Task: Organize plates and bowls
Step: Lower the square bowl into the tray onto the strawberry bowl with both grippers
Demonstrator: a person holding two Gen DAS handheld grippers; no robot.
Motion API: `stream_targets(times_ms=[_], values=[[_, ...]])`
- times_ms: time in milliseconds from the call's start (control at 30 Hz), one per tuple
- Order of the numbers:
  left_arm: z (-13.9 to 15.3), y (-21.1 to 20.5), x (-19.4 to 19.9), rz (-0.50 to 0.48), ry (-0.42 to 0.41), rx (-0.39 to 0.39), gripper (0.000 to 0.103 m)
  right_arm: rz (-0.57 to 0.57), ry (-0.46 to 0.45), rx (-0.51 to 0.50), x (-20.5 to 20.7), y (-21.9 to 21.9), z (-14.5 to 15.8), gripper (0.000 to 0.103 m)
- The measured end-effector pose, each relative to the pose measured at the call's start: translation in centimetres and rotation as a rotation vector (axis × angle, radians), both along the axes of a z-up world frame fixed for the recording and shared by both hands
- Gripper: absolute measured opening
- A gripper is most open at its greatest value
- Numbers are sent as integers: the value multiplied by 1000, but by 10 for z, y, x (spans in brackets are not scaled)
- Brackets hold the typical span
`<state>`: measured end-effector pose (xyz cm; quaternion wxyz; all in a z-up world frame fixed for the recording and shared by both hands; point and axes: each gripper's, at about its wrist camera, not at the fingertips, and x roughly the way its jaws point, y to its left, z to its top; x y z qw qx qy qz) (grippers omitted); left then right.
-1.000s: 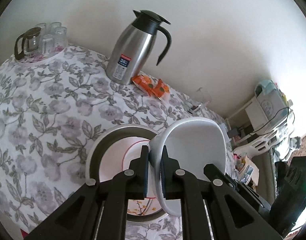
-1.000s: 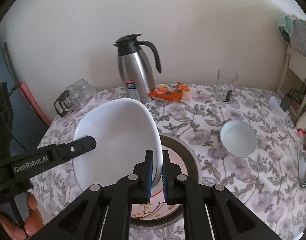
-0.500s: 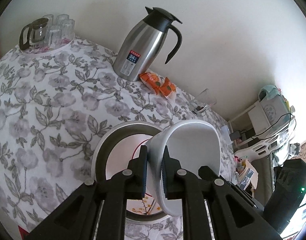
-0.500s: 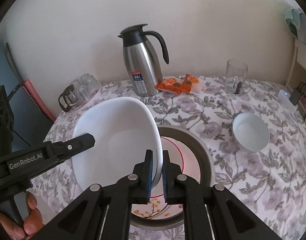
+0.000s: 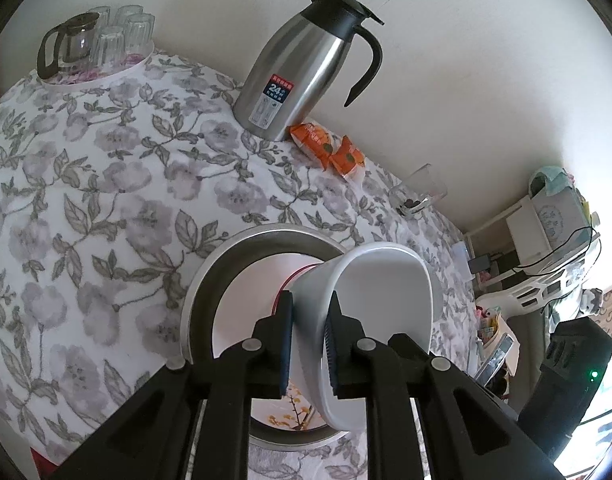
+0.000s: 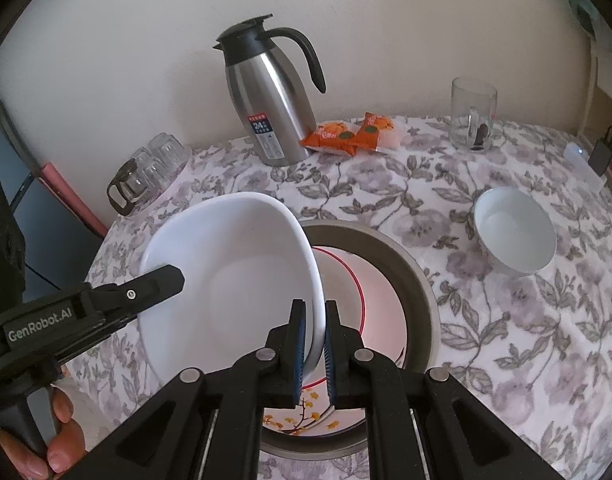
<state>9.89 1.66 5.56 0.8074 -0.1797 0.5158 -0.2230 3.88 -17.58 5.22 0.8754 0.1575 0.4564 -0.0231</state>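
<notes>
1. Together, we hold one large white bowl [image 6: 234, 276] with both tools, tilted above the plates at the lower centre of both views.
2. Our right gripper [image 6: 314, 344] has its jaws narrow and clamped on the bowl's right rim, a blue pad [image 6: 300, 344] on each side of the wall.
3. Our left gripper [image 5: 308, 344] straddles the opposite rim at the lower centre of the left wrist view; its jaws are narrow, with the rim between them. Whether both pads press on it we cannot tell, as a thin gap may show on one side.
4. In the right wrist view the left tool's black arm reaches in from the lower left to the bowl's left rim, and a hand [image 6: 56, 440] grips its handle at the bottom left corner.
5. Below the bowl, a white plate with a red ring and yellow flowers [image 6: 345, 360] lies inside a wider grey-rimmed plate [image 6: 417, 304] on the table [image 6: 525, 340], which has a flowered cloth.
6. A small white bowl [image 6: 513, 232] stands alone at the right of the right wrist view, well apart from the plates.
7. Further back stand a steel jug [image 6: 266, 96], orange packets [image 6: 345, 134], a glass [image 6: 471, 116] and a tray of glasses [image 6: 146, 172].
</notes>
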Motion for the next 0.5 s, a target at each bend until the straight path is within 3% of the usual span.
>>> stream_targets(times_ms=[500], values=[[-17,-12,10,-22,58,-6,15,-38,58,3,4,-11,-12,10]])
